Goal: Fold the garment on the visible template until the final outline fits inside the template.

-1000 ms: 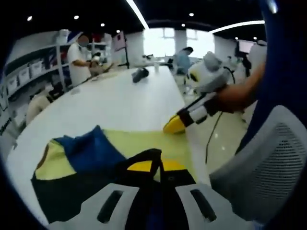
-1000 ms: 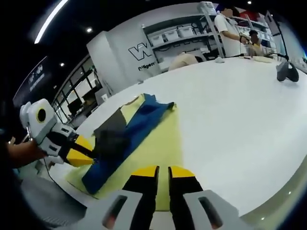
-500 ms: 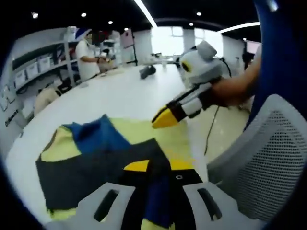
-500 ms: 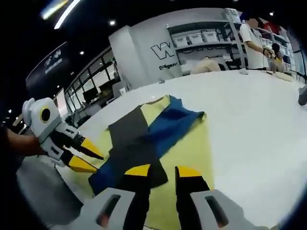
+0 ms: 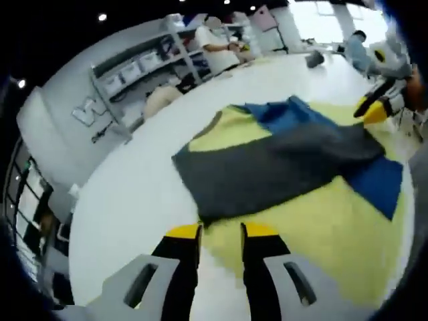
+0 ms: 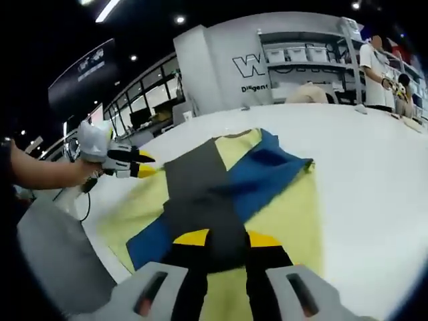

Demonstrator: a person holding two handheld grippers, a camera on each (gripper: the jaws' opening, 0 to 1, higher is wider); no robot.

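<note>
garment [image 6: 221, 187] lies spread on yellow template [image 6: 294, 214] on white table [image 6: 374, 167]. right gripper [image 6: 226, 239] clamped on its dark near edge; left gripper [image 5: 221, 231] jaws slightly apart, holding nothing, hovering at template edge. risk: fold drags crooked, spills past template (blue part pokes out). shelves [image 6: 301, 57] & people well apart, nothing blocking.

A dark grey and blue garment [image 5: 281, 160] lies partly folded on a yellow template [image 5: 321, 227] near the table's [image 5: 134, 194] edge, its blue parts crossing under the grey.
</note>
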